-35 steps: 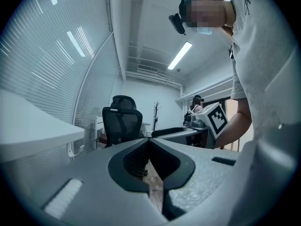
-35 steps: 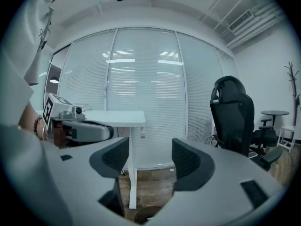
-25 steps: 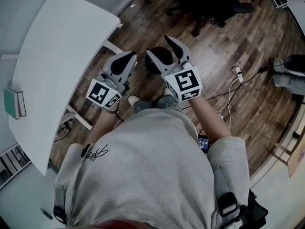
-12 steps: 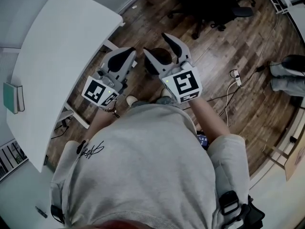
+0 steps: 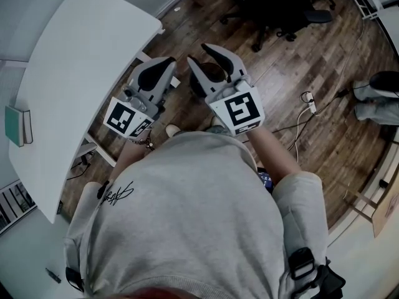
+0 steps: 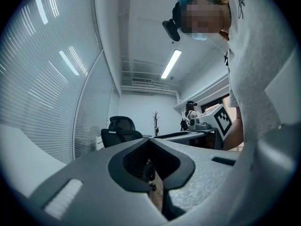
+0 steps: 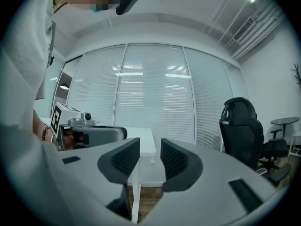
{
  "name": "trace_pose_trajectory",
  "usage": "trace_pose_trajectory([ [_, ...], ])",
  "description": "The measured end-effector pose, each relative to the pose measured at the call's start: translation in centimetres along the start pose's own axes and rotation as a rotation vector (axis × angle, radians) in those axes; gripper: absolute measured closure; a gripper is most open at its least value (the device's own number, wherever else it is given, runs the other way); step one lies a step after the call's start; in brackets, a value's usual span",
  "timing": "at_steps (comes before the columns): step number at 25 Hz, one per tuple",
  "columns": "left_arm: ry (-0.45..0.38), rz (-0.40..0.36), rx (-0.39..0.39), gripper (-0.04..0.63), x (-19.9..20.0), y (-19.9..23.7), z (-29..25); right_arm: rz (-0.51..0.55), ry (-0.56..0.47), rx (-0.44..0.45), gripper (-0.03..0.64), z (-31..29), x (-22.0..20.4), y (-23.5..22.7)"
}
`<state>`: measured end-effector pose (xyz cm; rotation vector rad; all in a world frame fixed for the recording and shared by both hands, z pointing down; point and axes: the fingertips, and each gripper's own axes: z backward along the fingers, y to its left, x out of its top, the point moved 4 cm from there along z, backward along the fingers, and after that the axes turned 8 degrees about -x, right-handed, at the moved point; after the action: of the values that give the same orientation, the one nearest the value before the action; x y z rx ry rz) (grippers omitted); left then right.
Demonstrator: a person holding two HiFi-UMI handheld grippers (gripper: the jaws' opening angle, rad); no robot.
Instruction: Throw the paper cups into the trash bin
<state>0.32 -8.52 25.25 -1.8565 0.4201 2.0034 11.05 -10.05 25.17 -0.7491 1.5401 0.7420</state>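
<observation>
No paper cup shows in any view. A dark round trash bin (image 5: 212, 75) stands on the wooden floor, partly hidden behind my right gripper. My right gripper (image 5: 201, 55) hangs over it; its jaws have just been closing and still stand a narrow gap apart with nothing between them, as the right gripper view (image 7: 150, 147) also shows. My left gripper (image 5: 159, 67) hangs just left of the bin, level with the right one. In the left gripper view (image 6: 149, 141) its jaw tips meet and hold nothing. Each gripper view catches the other gripper at its side.
A white curved table (image 5: 81, 73) lies to the left, with a teal book (image 5: 17, 126) near its edge. Black office chairs (image 5: 280, 11) stand at the far side. Cables and a power strip (image 5: 307, 101) trail on the floor to the right.
The right gripper's jaws have narrowed from wide open to a small gap. Both grippers have risen a little, shifting slightly up in the head view.
</observation>
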Motion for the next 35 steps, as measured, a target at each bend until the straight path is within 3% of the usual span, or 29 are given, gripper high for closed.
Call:
trace_pose_trajectory([
  [8,-0.012,-0.014,-0.006,0.595,0.8,-0.1,-0.1,-0.007,-0.029,-0.002,0.551,0.4,0.6,0.3],
  [35,-0.013,-0.031,0.003,0.595,1.2,-0.3,0.0,-0.044,-0.069,0.024,0.603,0.5,1.3,0.9],
])
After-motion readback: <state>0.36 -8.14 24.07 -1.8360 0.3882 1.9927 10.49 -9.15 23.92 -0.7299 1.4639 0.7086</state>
